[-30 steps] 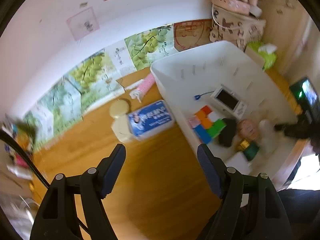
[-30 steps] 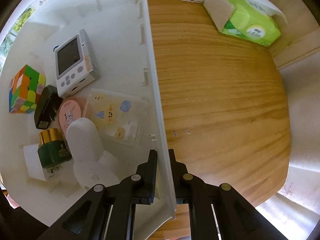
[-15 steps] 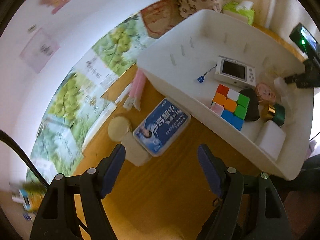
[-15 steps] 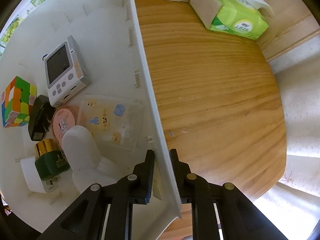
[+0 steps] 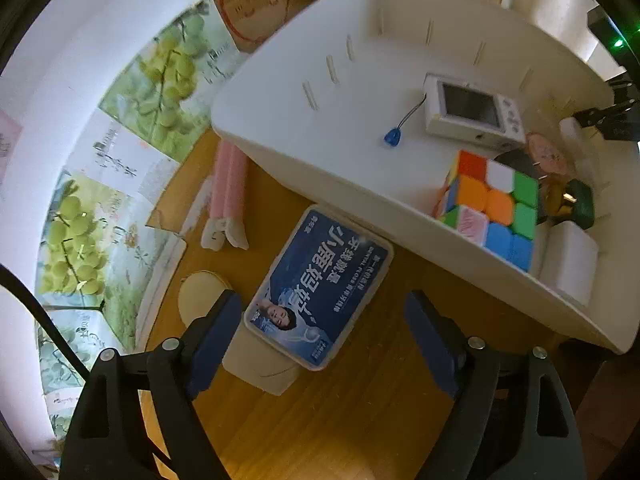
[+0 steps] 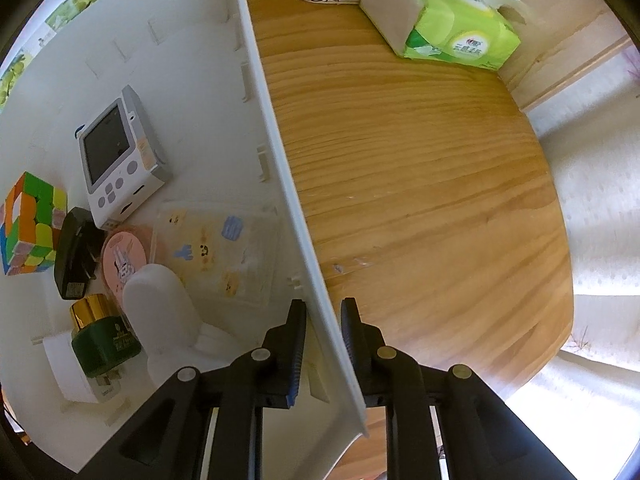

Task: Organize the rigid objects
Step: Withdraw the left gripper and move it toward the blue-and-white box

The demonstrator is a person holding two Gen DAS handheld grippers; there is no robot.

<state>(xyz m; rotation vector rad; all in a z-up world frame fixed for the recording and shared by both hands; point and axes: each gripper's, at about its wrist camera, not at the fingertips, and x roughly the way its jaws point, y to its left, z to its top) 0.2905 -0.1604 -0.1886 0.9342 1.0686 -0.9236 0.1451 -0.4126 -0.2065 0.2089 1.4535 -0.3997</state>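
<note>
A blue-lidded flat box (image 5: pixel 320 280) lies on the wooden table beside the white bin (image 5: pixel 320 168). My left gripper (image 5: pixel 322 304) hangs over the box with its jaws opening, one finger on either side and neither touching it. The bin holds a colour cube (image 5: pixel 492 208), a white screen device (image 5: pixel 468 112), a green jar (image 6: pixel 104 336), a pink tin (image 6: pixel 124 256), a black charger (image 6: pixel 74 256), a clear sticker case (image 6: pixel 216 248) and a white bottle (image 6: pixel 160 312). My right gripper (image 6: pixel 323 307) straddles the bin wall (image 6: pixel 280 160), jaws opening, pads just off it.
Two pink tubes (image 5: pixel 228 184) and a round wooden disc (image 5: pixel 200 296) lie left of the blue box, which rests partly on a white block (image 5: pixel 260 368). Grape posters (image 5: pixel 160 80) line the wall. A green tissue pack (image 6: pixel 452 28) sits on the table beyond the bin.
My left gripper has come down toward the blue box, rolled, and spread its jaws wider. My right gripper stayed in place while its pads eased off the bin wall.
</note>
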